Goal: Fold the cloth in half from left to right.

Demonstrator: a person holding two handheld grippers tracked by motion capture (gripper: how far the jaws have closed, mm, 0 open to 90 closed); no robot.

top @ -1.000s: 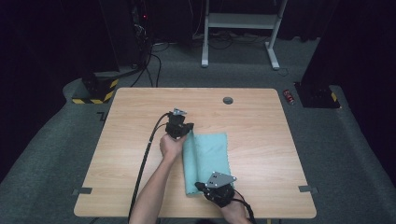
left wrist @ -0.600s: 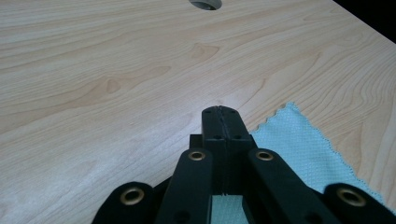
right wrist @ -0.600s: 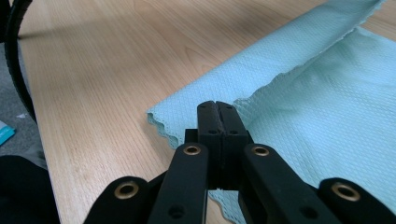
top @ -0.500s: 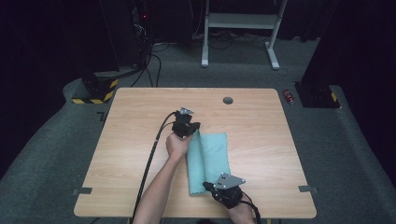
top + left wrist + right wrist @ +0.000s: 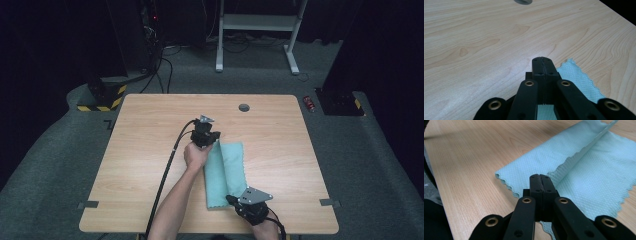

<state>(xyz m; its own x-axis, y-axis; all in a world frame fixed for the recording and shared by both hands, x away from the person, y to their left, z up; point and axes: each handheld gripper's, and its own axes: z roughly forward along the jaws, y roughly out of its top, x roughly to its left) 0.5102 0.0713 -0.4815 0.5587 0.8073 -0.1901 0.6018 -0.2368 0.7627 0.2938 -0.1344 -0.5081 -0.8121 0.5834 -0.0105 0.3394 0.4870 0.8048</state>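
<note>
High view: a wooden tabletop (image 5: 150,150) fills the centre of the frame, w/ a teal cloth (image 5: 227,172) lying just right of centre and reaching toward the lower edge. The cloth is part-folded lengthwise; one long edge stands up as a ridge along its middle.

Left tool (image 5: 206,136) sits at the upper left corner of the cloth, near mid-frame, held by the left hand (image 5: 196,155), whose forearm enters from the bottom edge. A black cable (image 5: 167,170) trails from it toward the lower left. Right tool (image 5: 235,201) sits at the lower end of the cloth, near the bottom edge, w/ a grey three-cornered plate (image 5: 255,195) on top.

Left gripper view: jaws pressed together, clamped on the cloth; teal fabric (image 5: 579,77) shows at lower right beside the jaws and in a small patch beneath them. A round hole (image 5: 522,1) in the tabletop sits at the top edge.

Right gripper view: jaws likewise pressed together, closed on the scalloped edge of the cloth (image 5: 584,170), which spreads from the centre to the upper right. The raised fold runs diagonally from the jaw tips to the upper right corner. Bare wood lies at left.

Bkgd, high view: dark floor, a white metal frame (image 5: 255,30) at top centre, and a yellow-black striped block (image 5: 102,97) at upper left.
</note>
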